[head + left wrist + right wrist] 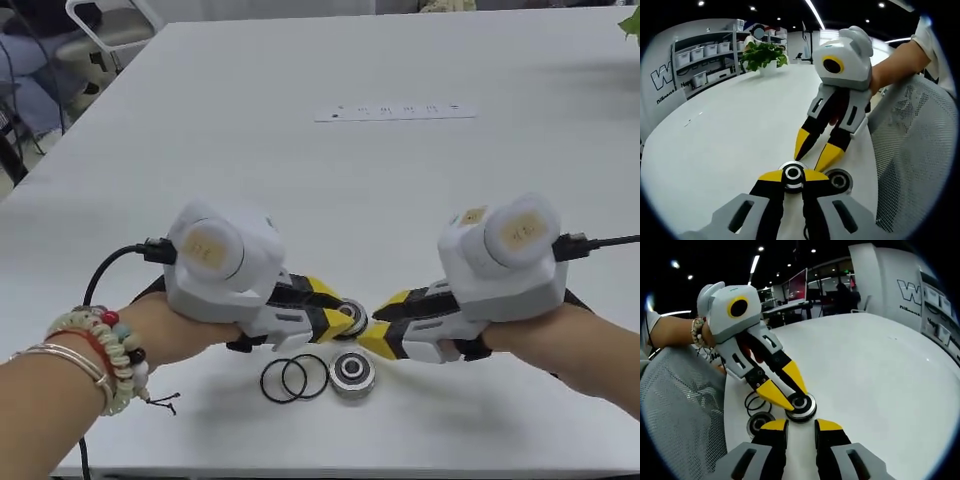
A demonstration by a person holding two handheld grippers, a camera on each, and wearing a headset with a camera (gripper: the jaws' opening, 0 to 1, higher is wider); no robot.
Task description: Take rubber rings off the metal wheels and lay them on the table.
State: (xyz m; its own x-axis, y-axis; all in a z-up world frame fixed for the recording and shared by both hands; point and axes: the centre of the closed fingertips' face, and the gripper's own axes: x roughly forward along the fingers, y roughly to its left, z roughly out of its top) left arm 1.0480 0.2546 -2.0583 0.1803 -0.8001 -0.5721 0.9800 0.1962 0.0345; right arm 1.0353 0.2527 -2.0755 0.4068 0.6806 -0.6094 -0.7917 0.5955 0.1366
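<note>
A metal wheel (352, 315) with a dark hub is held just above the white table (330, 190), and my left gripper (350, 318) is shut on it. In the left gripper view the wheel (793, 175) sits between my own yellow jaws. My right gripper (373, 332) faces it from the right, tips a little apart and right at the wheel's rim, with nothing between them. The right gripper view has the wheel (801, 407) just ahead of my right gripper (801, 427). Two black rubber rings (293, 378) lie overlapping on the table beside a second wheel (352, 371).
The table's front edge runs close below the rings and the second wheel. A white paper strip (395, 111) lies farther back. A grey mesh chair (920, 150) stands beside the table, and a potted plant (764, 54) is at the far end.
</note>
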